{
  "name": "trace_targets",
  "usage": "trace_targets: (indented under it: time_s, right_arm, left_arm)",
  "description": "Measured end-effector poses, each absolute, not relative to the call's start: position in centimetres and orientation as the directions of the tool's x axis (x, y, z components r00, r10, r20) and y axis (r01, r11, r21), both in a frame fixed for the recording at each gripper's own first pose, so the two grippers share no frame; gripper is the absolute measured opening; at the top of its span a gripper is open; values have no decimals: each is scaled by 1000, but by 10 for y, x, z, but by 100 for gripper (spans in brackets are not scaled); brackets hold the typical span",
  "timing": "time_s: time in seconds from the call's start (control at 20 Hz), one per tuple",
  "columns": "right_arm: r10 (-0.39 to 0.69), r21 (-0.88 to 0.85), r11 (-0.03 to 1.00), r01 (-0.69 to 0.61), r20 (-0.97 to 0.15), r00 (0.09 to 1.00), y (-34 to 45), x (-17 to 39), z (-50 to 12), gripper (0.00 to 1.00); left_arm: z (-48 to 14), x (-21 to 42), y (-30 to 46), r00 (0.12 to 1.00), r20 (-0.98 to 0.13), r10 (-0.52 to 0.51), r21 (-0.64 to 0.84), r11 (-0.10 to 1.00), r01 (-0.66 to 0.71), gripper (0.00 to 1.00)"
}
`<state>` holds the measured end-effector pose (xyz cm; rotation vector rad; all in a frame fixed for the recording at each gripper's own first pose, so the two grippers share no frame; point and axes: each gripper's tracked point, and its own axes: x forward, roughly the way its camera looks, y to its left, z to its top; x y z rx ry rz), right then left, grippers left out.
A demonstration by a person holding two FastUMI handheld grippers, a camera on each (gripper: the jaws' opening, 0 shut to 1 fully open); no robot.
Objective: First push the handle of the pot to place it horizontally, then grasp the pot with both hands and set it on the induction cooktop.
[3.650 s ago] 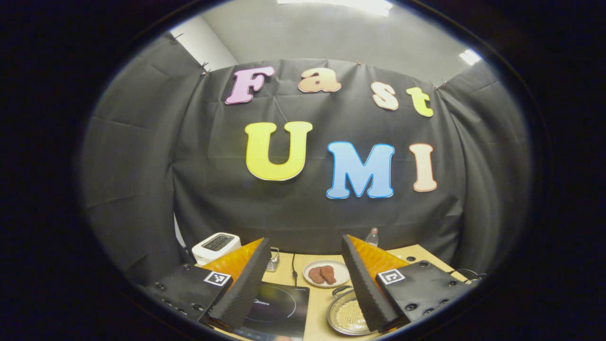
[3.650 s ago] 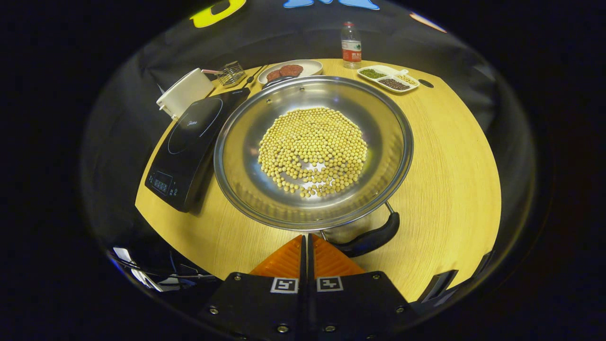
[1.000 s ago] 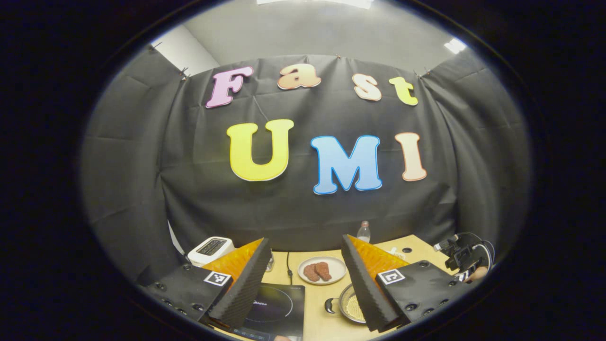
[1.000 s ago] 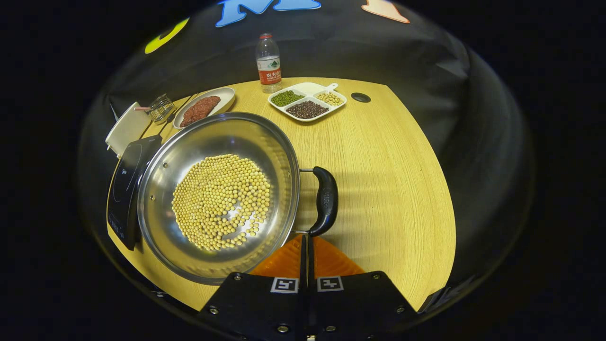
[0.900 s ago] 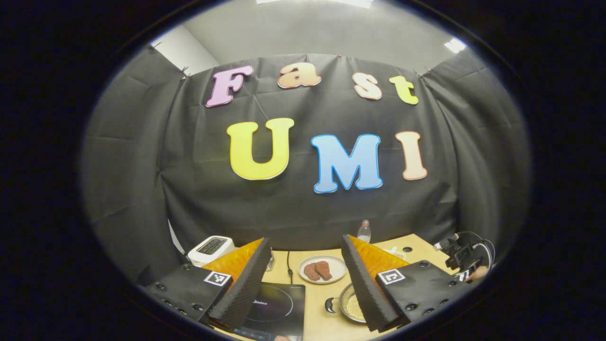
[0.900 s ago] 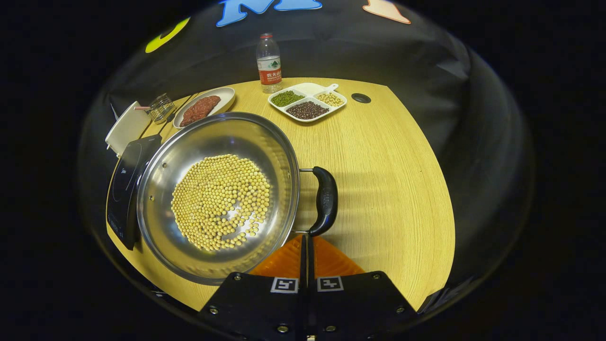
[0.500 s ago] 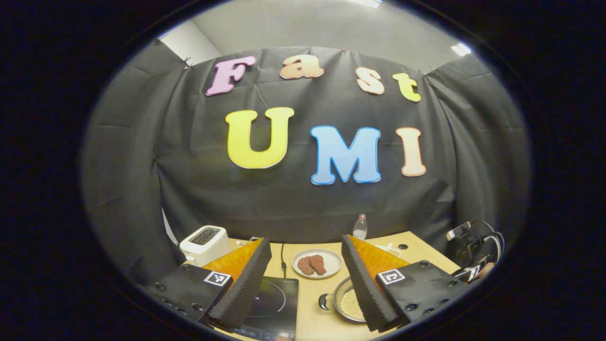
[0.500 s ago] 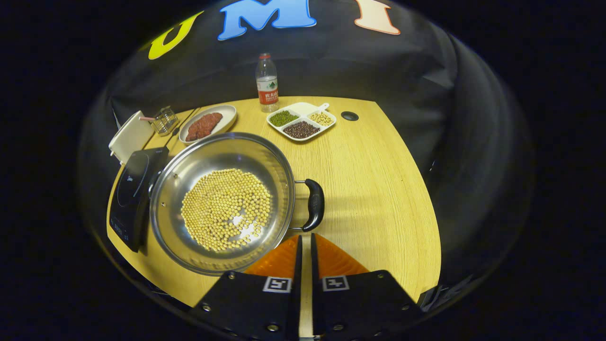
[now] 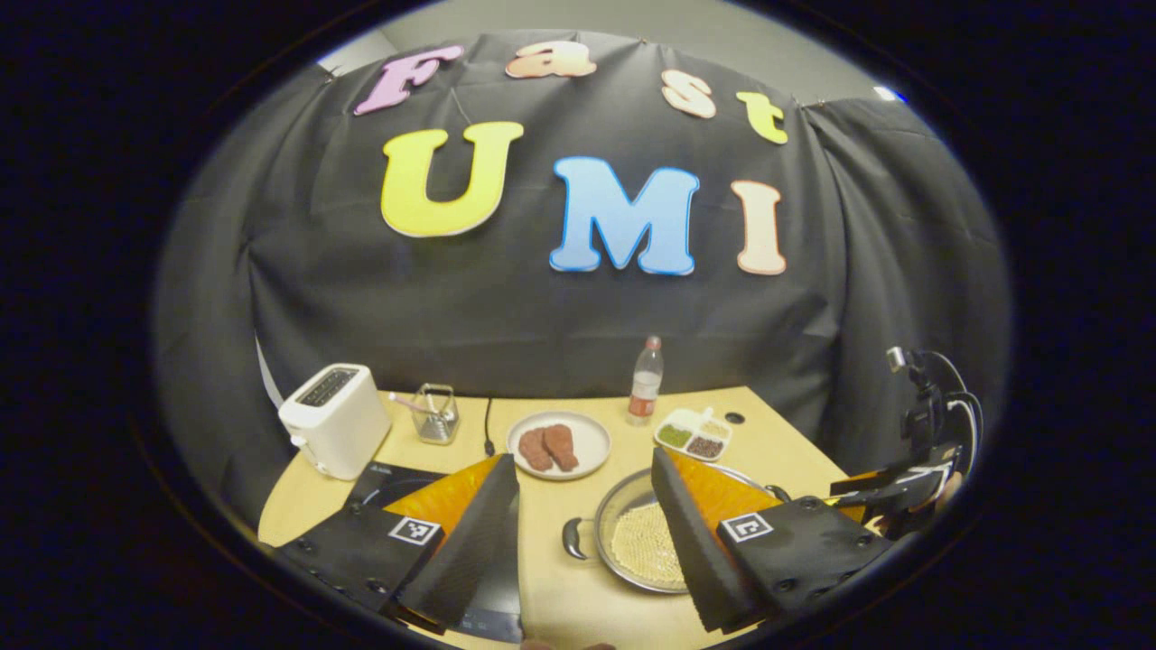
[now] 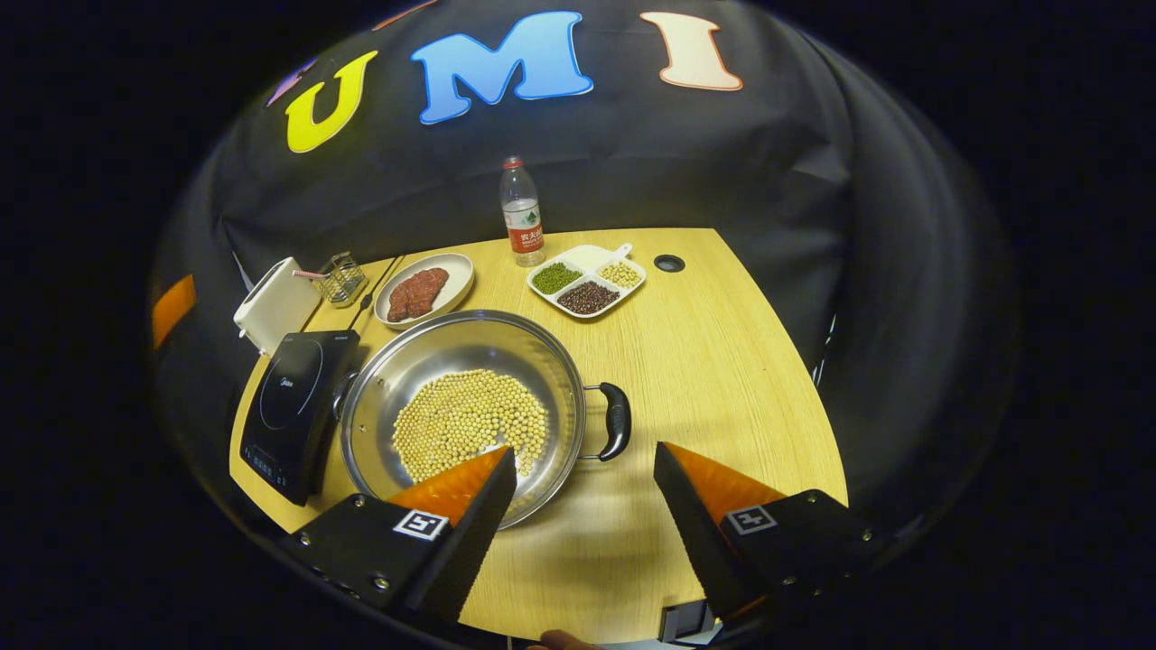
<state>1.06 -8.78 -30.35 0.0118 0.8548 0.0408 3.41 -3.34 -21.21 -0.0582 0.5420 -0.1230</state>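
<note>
Pots: one steel pot [image 10: 461, 411] with two black handles, at 9 and 3 o'clock on its rim
Induction cooktops: one [image 10: 293, 411]
Toasters: one white toaster [image 9: 334, 420]
Water bottles: one [image 10: 520, 214]
Plates: one round plate [image 10: 449, 275] bearing two pieces of meat
Divided dishes: one [image 10: 587, 280], three filled compartments
Wire baskets: one [image 10: 343, 278]
Grippers: two, left gripper [image 9: 582, 533] and right gripper [image 10: 582, 519]
Soybeans in the pot: too many to count
</note>
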Motion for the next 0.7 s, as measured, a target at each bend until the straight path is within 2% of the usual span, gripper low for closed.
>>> trace_targets:
  time_s: [0.35,0.7]
  right_arm:
    - [26,19,1000,-18,-761,648,-91,19,-312,96]
    - [9,19,1000,9,-778,628,-92,43,-332,96]
  left_arm:
    - [-298,38,-48,713,-675,-191,-106,981,163,95]
    - [-373,46,-51,584,-788,-192,-105,978,181,98]
